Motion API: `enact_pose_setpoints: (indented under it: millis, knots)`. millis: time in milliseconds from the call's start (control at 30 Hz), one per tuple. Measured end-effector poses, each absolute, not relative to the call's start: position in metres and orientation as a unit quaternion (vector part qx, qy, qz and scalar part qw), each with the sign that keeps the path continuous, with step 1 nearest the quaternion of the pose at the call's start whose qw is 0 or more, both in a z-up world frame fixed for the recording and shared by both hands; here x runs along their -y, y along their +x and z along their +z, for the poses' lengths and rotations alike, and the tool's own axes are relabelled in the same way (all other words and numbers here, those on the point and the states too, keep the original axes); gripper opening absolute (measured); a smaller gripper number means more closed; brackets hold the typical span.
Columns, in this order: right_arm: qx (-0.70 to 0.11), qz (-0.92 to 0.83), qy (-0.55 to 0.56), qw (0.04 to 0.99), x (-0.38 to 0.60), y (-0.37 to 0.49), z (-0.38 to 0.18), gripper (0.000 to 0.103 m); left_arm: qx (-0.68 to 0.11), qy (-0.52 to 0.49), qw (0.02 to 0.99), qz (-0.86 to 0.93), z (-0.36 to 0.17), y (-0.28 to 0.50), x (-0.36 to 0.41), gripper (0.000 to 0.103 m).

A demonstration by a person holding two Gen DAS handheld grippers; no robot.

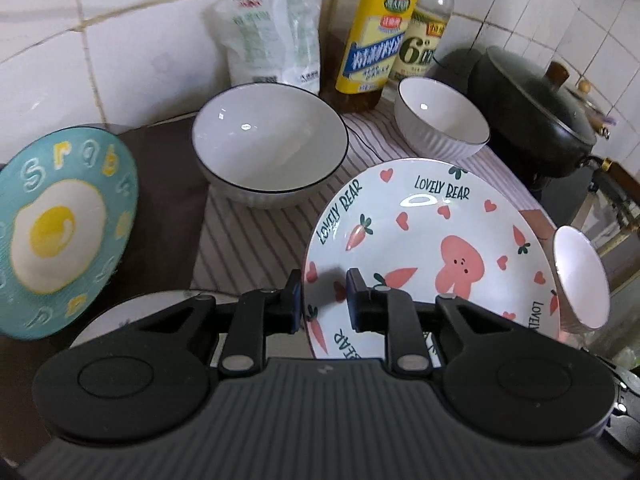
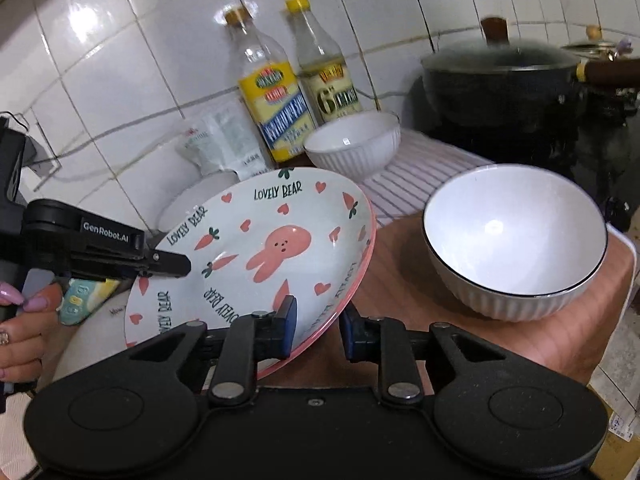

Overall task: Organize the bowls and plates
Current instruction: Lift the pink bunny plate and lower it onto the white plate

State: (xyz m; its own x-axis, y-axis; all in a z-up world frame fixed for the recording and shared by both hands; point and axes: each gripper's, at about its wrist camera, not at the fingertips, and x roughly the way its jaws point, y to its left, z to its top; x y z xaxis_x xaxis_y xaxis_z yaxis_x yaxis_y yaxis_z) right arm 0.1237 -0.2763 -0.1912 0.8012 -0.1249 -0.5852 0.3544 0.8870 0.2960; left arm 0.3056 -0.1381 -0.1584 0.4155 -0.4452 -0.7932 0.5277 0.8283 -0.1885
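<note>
Both the left gripper [image 1: 323,300] and right gripper [image 2: 316,326] pinch the tilted pink-rimmed bunny-print ceramic plate [image 2: 256,248] by its rim (jaws nearly closed); uneven release could drop it.

The right gripper [image 2: 318,326] has its two fingers around the pink rim of the bunny plate [image 2: 256,256], which is tilted up. The left gripper [image 2: 176,265] holds the plate's other side, with a hand [image 2: 20,320] behind it. A white bowl [image 2: 516,240] sits on a brown board [image 2: 400,292], and a small bowl [image 2: 354,144] sits near two bottles [image 2: 280,120].
</note>
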Motion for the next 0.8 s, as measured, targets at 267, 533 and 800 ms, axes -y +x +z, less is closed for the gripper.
enact_pose_setpoints:
  millis: [267, 533, 800]
  knots:
    - [-0.283, -0.09, 0.203, 0.933, 0.257, 0.109, -0.154, 0.028, -0.45, 0.012, 0.853, -0.264, -0.126, 0.273, 0.094, 0.02]
    - [-0.284, -0.034, 0.192, 0.939, 0.232, 0.101, -0.131, 0.028, -0.449, -0.021, 0.865, -0.225, -0.107, 0.236, 0.038, 0.02]
    - [-0.304, 0.019, 0.16, 0.939, 0.203, 0.103, -0.132, 0.027, -0.465, -0.08, 0.864, -0.173, -0.12, 0.213, -0.014, 0.02]
